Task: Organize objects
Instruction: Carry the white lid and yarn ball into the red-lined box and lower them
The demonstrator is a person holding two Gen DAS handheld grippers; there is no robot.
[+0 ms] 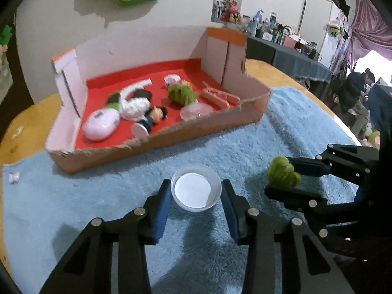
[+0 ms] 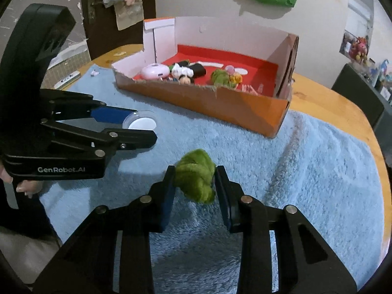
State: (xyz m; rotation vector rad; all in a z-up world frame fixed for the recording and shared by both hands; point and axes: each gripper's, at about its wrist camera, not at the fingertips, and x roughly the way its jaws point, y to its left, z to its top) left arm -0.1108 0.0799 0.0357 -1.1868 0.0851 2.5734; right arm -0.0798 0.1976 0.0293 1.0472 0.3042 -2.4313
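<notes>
The left gripper (image 1: 196, 191) has its jaws spread around a small clear round plastic dish with a white bottom (image 1: 196, 187); the blue pads stand at its 9 and 3 o'clock sides, just beside or barely touching the rim (too close to call), and the dish appears to rest on the fluffy light-blue towel (image 1: 98, 191). The right gripper (image 2: 194, 183) has its jaws pinching a fuzzy green plush lump (image 2: 196, 175), which sits between the pads and bulges forward toward 12 o'clock.

From both pairs of jaws the open cardboard box with a red lining (image 1: 171, 132) lies ahead, at about 11 o'clock in the left wrist view and 12 to 1 in the right. Its torn low front wall faces the grippers, its long axis running crosswise. Likely next is a forward carry over that wall. The box stands on the towel over the wooden table (image 2: 330, 103).
</notes>
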